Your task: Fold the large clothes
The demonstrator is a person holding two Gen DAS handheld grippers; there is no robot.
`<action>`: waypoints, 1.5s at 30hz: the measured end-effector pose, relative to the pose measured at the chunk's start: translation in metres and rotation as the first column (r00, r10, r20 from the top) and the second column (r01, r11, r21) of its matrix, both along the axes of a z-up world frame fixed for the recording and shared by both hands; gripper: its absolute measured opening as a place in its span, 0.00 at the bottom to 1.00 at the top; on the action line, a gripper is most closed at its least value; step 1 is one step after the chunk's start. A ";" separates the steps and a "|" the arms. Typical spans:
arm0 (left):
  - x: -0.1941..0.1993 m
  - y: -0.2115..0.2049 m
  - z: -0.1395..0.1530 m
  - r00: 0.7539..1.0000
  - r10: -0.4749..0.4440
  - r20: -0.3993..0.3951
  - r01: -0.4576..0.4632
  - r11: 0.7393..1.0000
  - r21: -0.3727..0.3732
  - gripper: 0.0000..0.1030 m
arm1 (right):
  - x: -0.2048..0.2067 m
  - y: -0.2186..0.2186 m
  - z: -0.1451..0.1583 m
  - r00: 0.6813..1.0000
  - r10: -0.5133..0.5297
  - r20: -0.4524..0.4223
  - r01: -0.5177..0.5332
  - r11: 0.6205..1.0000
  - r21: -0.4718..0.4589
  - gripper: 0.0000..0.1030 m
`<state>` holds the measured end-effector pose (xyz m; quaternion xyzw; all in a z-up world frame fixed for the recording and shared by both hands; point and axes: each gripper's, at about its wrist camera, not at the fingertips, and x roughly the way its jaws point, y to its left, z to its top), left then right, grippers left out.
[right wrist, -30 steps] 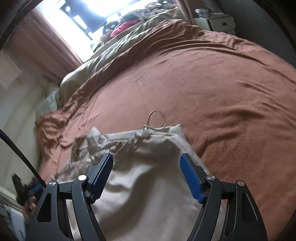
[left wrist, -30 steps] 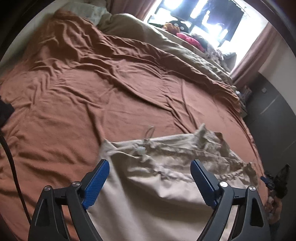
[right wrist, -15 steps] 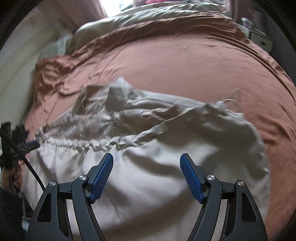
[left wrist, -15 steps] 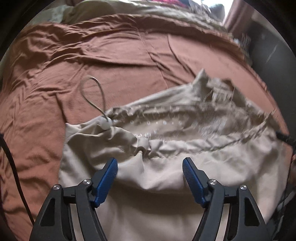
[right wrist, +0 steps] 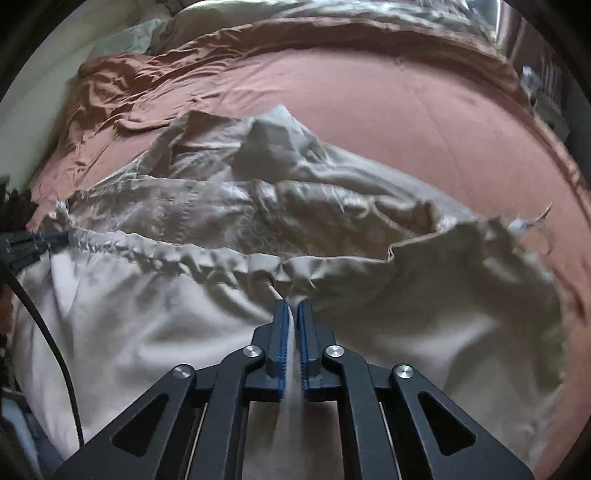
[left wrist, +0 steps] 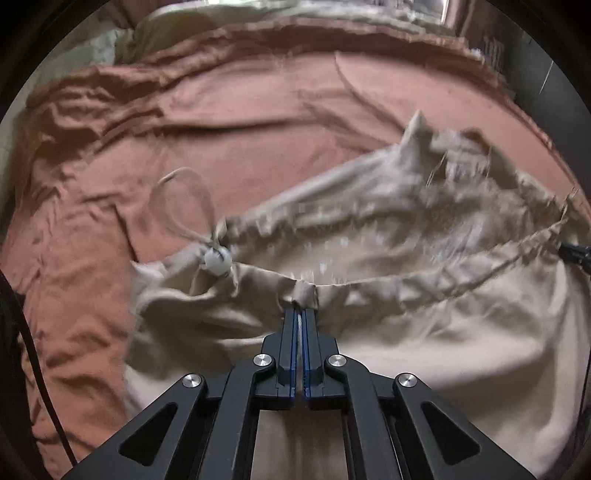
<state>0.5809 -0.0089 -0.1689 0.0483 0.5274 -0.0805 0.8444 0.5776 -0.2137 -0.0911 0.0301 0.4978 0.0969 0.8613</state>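
Note:
A large beige garment (left wrist: 424,332) with a gathered drawstring hem lies on the rust-brown bedsheet (left wrist: 240,147). A white cord stopper (left wrist: 218,260) and a cord loop (left wrist: 184,199) sit at its left corner. My left gripper (left wrist: 300,312) is shut on a pinch of the hem, cloth showing between its blue pads. In the right wrist view the same garment (right wrist: 147,332) spreads wide, and my right gripper (right wrist: 291,304) is shut on a fold of the hem. The other gripper's tip (right wrist: 33,243) shows at the left edge, at the hem.
The brown sheet (right wrist: 406,118) stretches far beyond the garment. A pale duvet (left wrist: 295,18) is bunched along the far side of the bed. A black cable (left wrist: 33,350) hangs at the left; another cable (right wrist: 48,332) crosses the right wrist view's left side.
Both grippers came down onto the garment's hem and went from wide open to shut, each pinching a fold of the beige cloth. The hem has drawn taut between them.

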 end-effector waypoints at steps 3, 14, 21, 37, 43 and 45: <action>-0.005 0.002 0.024 0.997 0.001 0.077 0.002 0.999 -0.033 0.02 | -0.007 0.001 0.014 0.998 -0.020 0.054 0.020 1.000 0.011 0.00; 0.023 0.004 0.009 0.995 0.049 0.082 -0.045 0.998 -0.054 0.02 | 0.009 -0.004 -0.002 0.989 -0.129 0.067 0.125 0.990 0.056 0.00; 0.037 0.002 -0.028 0.998 0.049 0.027 -0.048 0.998 -0.048 0.02 | 0.021 0.002 -0.027 0.994 -0.112 0.013 0.110 0.988 0.104 0.00; -0.015 0.046 0.041 0.983 0.162 0.087 -0.140 0.966 -0.219 0.64 | -0.033 -0.002 0.042 0.989 -0.138 0.045 0.130 0.980 0.151 0.56; -0.062 0.084 0.061 0.974 0.204 0.095 -0.170 0.944 -0.284 0.64 | -0.077 0.008 0.075 0.983 -0.161 0.093 0.148 0.980 0.132 0.56; -0.078 0.096 0.065 0.970 0.222 0.097 -0.185 0.936 -0.299 0.64 | -0.092 0.012 0.083 0.983 -0.151 0.107 0.136 0.981 0.137 0.56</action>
